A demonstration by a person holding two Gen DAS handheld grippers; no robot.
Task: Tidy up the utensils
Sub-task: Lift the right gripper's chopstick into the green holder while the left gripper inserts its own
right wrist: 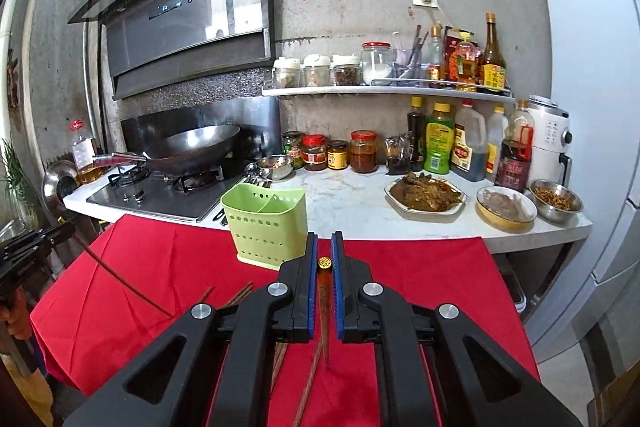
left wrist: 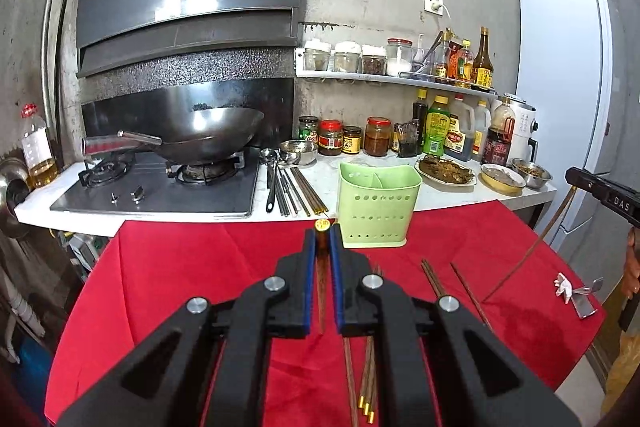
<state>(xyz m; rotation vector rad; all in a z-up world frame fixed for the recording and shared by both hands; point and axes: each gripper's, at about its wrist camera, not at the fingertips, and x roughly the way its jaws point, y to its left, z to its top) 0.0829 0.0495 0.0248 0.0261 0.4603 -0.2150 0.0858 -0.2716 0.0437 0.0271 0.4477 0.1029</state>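
Note:
My left gripper point(left wrist: 322, 233) is shut on a brown wooden chopstick point(left wrist: 321, 279) with a gold cap, held above the red cloth point(left wrist: 200, 267). My right gripper point(right wrist: 325, 247) is shut on another gold-capped chopstick point(right wrist: 325, 287); it shows at the right edge of the left wrist view point(left wrist: 520, 263). A green perforated utensil holder point(left wrist: 376, 205) stands at the cloth's far edge, just right of and beyond my left gripper, and left of my right gripper point(right wrist: 266, 227). Several more brown chopsticks point(left wrist: 434, 279) lie loose on the cloth.
Metal chopsticks and spoons point(left wrist: 288, 187) lie on the white counter beside a stove with a wok point(left wrist: 208, 135). Jars, sauce bottles point(left wrist: 440, 131), a food plate point(right wrist: 424, 195) and bowls line the counter. A fridge point(left wrist: 560, 99) stands at the right. A small metal piece point(left wrist: 580, 297) lies on the cloth.

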